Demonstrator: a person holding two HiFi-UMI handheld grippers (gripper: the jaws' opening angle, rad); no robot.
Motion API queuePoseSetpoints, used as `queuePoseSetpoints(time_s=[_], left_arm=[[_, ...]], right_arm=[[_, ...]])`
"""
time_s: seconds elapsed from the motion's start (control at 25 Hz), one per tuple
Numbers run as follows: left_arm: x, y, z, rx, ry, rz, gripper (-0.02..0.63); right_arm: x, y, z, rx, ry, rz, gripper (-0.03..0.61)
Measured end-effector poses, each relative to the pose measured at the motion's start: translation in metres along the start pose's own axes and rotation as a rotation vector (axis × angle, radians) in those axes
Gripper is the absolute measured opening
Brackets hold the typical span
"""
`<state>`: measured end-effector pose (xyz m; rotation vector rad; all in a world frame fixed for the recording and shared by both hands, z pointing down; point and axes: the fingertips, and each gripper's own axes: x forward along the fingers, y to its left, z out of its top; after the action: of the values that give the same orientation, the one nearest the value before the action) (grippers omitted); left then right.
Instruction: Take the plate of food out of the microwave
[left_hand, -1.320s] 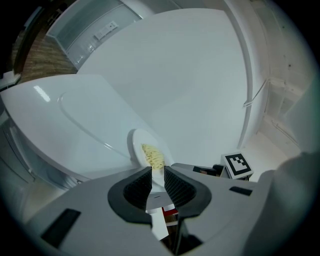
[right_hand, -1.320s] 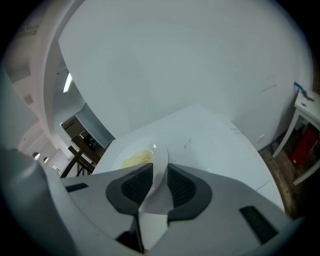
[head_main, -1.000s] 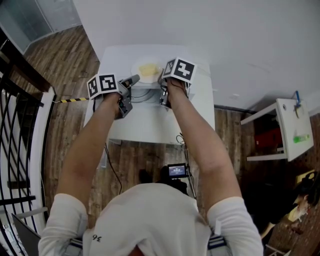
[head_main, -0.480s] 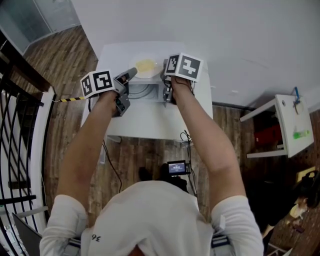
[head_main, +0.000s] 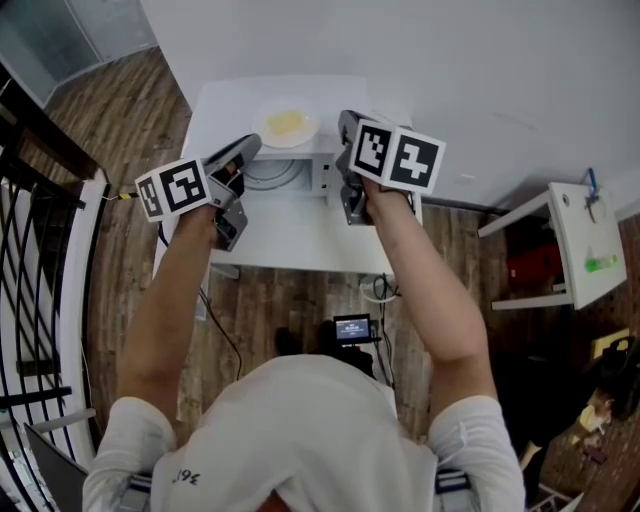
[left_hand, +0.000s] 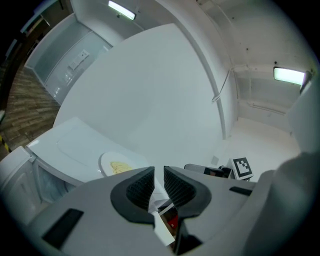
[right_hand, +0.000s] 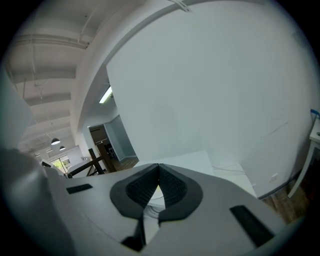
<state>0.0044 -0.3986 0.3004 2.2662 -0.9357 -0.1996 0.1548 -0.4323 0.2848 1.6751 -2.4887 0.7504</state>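
The plate (head_main: 287, 125) sits on top of the microwave (head_main: 225, 105), so the removal looks done. The left gripper (left_hand: 158, 174) fingers stand slightly apart, empty. The right gripper (right_hand: 158, 175) fingers have just closed together on nothing. Next, the 2 grippers likely need only draw clear without nudging the plate.

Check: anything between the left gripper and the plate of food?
Nothing visible. In the head view the plate lies in the open, just beyond the left gripper, with only bare white surface between them. The left gripper view shows the plate unblocked just left of its jaws, which stand slightly apart and empty.
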Motion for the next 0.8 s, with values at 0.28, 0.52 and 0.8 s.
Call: queuePoseSetpoints(time_s=[0.28,0.52,0.8], left_arm=[[-0.025,-0.015,-0.024,0.054,-0.02,0.002,0.061],[-0.045,-0.021,-0.037,0.09,-0.037,0.008,0.061],[-0.065,-0.024,-0.057,0.131,-0.044,0.024,0.061]], right_arm=[[-0.038,0.005,-0.02,0.015,-0.021,0.052,0.002],[-0.06,-0.002,-0.048,0.021,0.007,0.063,0.002],[-0.082,-0.012,-0.068,0.049,0.018,0.063,0.002]])
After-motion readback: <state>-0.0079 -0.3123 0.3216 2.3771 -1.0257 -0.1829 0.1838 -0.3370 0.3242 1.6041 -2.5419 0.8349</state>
